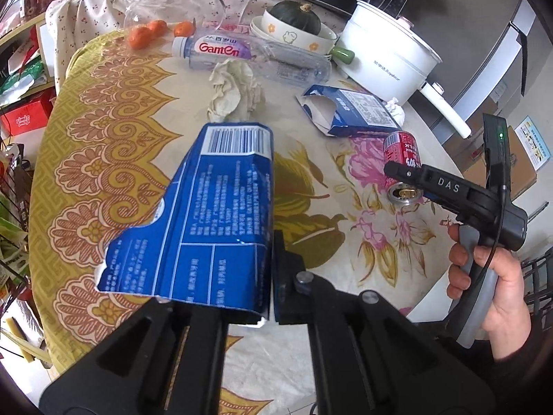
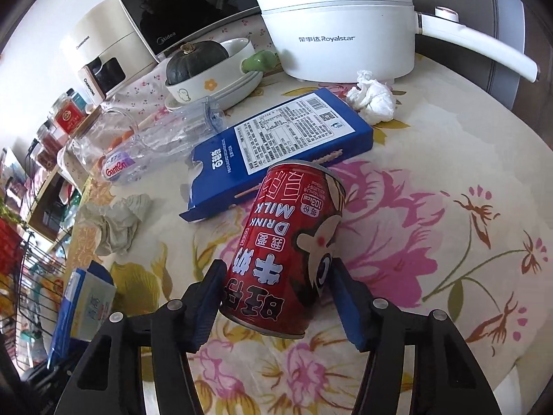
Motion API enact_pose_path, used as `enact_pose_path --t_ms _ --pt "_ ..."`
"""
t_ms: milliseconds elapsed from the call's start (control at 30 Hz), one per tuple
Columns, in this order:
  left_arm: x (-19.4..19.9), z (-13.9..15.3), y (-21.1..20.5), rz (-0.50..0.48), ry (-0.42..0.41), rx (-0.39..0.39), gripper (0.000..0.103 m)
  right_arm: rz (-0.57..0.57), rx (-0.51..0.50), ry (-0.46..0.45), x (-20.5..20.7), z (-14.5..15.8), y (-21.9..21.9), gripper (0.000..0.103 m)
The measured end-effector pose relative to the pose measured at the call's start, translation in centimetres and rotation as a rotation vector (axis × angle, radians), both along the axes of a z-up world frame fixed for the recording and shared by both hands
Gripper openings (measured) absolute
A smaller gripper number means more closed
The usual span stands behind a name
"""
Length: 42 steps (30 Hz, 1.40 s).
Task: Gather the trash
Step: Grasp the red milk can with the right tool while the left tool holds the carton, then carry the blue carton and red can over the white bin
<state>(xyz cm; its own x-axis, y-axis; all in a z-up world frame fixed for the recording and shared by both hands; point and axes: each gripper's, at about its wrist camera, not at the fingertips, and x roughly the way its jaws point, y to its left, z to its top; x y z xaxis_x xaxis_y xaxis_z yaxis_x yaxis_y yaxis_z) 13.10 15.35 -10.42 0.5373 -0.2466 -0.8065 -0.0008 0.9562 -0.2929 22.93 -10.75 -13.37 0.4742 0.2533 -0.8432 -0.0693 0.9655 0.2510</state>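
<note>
Crowding the table's (image 2: 449,138) far edge: a white pot (image 2: 338,34), blue box (image 2: 287,138), crumpled tissue (image 2: 371,102). Left gripper (image 1: 273,276) clamps a torn blue wrapper (image 1: 214,214); right gripper (image 2: 276,301) straddles the red can (image 2: 290,242), pads seemingly touching.

In the left wrist view, the torn blue packet (image 1: 221,214) hid the left finger of the left gripper (image 1: 271,297). At right, the frame edge cut off the person's hand (image 1: 490,290) at the wrist. The right gripper (image 1: 408,181) covered part of the red can (image 1: 401,152). Packet print was unreadable.
</note>
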Motion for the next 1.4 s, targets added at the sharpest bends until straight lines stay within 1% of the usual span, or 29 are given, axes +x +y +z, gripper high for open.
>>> enact_pose_path --t_ms 367,567,700,867,1033,1100,1267,1400 --pt "-0.7 2.5 -3.6 -0.082 -0.068 0.024 0.003 0.03 -0.051 -0.042 -3.5 3.8 -4.5 0.061" --pt "-0.7 3.4 -6.1 -0.13 -0.098 0.011 0.003 0.012 -0.074 -0.059 -5.2 5.1 -7.7 0.061" --pt "-0.7 3.9 -8.4 -0.169 -0.116 0.008 0.003 -0.015 -0.083 -0.058 -6.2 5.6 -10.3 0.061" --pt "-0.4 4.1 -11.7 -0.218 -0.13 -0.015 0.003 -0.054 -0.086 -0.065 -7.3 6.4 -13.3 0.061" --pt "-0.2 4.1 -15.6 -0.284 -0.148 -0.01 0.003 -0.091 -0.096 -0.066 -8.3 6.8 -16.5 0.061" --pt "-0.3 3.9 -17.0 -0.306 -0.165 -0.035 0.003 -0.11 -0.099 -0.066 -8.7 6.9 -17.9 0.061" --pt "0.3 3.0 -20.4 -0.339 -0.158 -0.115 0.003 -0.154 -0.11 -0.06 -9.9 6.9 -21.5 0.061" --pt "0.1 3.0 -23.9 -0.407 -0.185 -0.131 0.003 -0.194 -0.122 -0.047 -11.3 6.4 -25.1 0.061"
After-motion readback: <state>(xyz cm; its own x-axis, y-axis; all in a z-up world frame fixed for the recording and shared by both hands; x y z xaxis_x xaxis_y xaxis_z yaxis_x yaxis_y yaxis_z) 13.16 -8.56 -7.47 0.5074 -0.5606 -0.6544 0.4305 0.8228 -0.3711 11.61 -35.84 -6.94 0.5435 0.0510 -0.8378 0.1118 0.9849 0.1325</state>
